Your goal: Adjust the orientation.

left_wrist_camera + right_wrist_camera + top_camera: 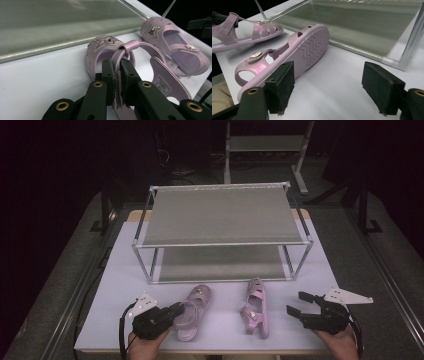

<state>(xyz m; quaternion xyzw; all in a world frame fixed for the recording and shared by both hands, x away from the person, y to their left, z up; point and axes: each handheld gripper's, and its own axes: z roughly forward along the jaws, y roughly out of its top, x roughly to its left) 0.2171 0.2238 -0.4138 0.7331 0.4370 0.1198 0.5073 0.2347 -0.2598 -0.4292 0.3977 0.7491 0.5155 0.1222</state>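
Note:
Two pink sandals lie on the white table in front of a rack. The left sandal (192, 312) (105, 43) sits upright with a star on its toe. My left gripper (179, 309) (117, 65) is shut on its heel strap (127, 47), which is pinched between the pads. The right sandal (255, 307) (309, 50) is tipped on its side, its ribbed sole facing my right gripper (295, 304) (332, 82). That gripper stands open just right of it, with nothing between the jaws. The right sandal (172, 42) also lies beyond the held one.
A two-shelf metal rack (220, 215) with grey mesh shelves stands behind the sandals; its lower shelf (367, 27) and a corner post (413, 37) are close ahead. The white tabletop (125, 285) ends near my hands. The floor around is dark.

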